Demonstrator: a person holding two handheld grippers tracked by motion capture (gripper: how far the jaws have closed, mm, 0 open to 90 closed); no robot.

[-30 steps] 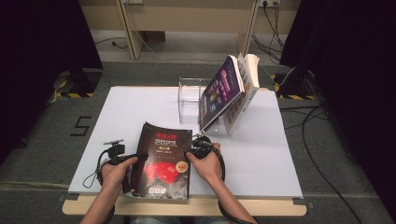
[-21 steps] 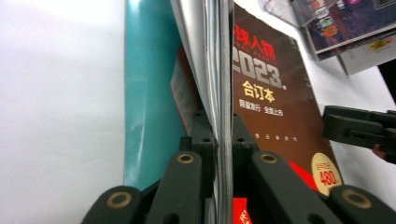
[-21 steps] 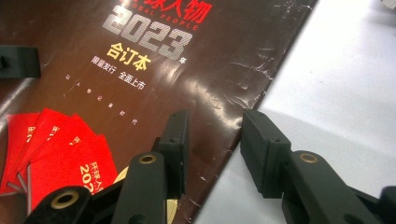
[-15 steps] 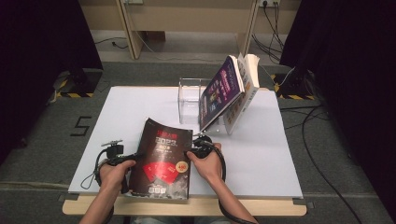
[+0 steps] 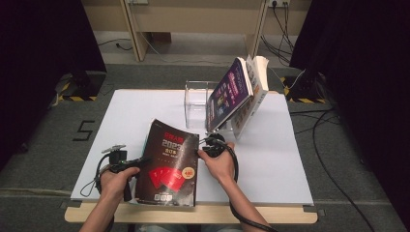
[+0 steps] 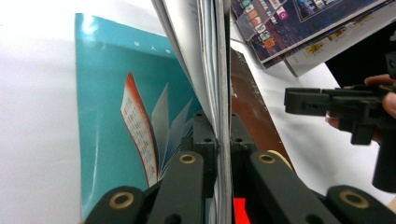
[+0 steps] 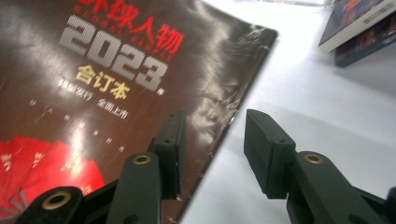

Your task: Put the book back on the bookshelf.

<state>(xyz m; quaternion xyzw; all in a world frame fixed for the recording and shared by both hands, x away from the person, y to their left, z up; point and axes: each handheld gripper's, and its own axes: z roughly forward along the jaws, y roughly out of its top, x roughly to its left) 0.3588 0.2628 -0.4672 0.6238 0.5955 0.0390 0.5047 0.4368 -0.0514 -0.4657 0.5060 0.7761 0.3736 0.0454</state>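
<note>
Now the left gripper (image 5: 138, 162) was clamped on the dark glossy red-and-black magazine's (image 5: 169, 164) left edge, while the right gripper (image 5: 205, 147), at that magazine's right edge, had its jaws apart, just opening wider.

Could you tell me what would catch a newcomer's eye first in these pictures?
Probably the dark brown book with red fans, near the table's front edge. The left gripper is clamped on its left edge, while the right gripper stands open at its right edge. Behind it, two books lean against a clear stand.
</note>
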